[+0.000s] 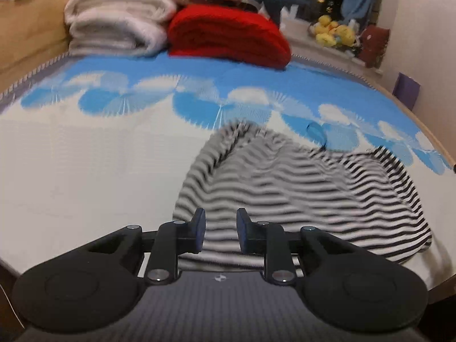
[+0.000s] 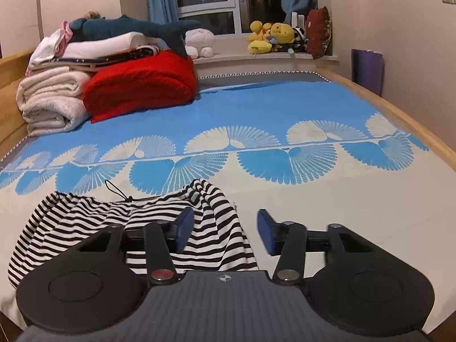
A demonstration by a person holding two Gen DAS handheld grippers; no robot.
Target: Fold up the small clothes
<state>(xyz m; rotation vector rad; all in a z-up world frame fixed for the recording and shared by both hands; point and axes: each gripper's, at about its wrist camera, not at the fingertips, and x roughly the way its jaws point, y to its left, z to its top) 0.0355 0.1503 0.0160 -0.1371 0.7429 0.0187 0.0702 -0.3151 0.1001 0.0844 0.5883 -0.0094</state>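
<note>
1. Black-and-white striped knit garment [image 2: 85, 222], crumpled, lies on the cream near part of the bed with the blue-and-cream fan-patterned cover [image 2: 285, 108], close to its near edge.
2. Folded red fluffy blanket [image 2: 142, 85] and rolled cream fleece blanket [image 2: 51, 99] sit touching at the bed's far left corner, under stacked linens and a dark blue plush shark [image 2: 128, 27].
3. Yellow plush toys [image 2: 270, 37] rest on the windowsill.
4. Right gripper [image 2: 225, 232] stands wide open, its left pad over the garment's edge, gripping nothing.
5. Left gripper [image 1: 219, 233] is partly open above the stripes, empty.

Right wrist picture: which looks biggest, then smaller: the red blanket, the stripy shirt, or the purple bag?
1. Stripy shirt, though it lies nearest the camera, so that is unsure.
2. Red blanket, close behind.
3. Purple bag, clearly smallest.
</note>
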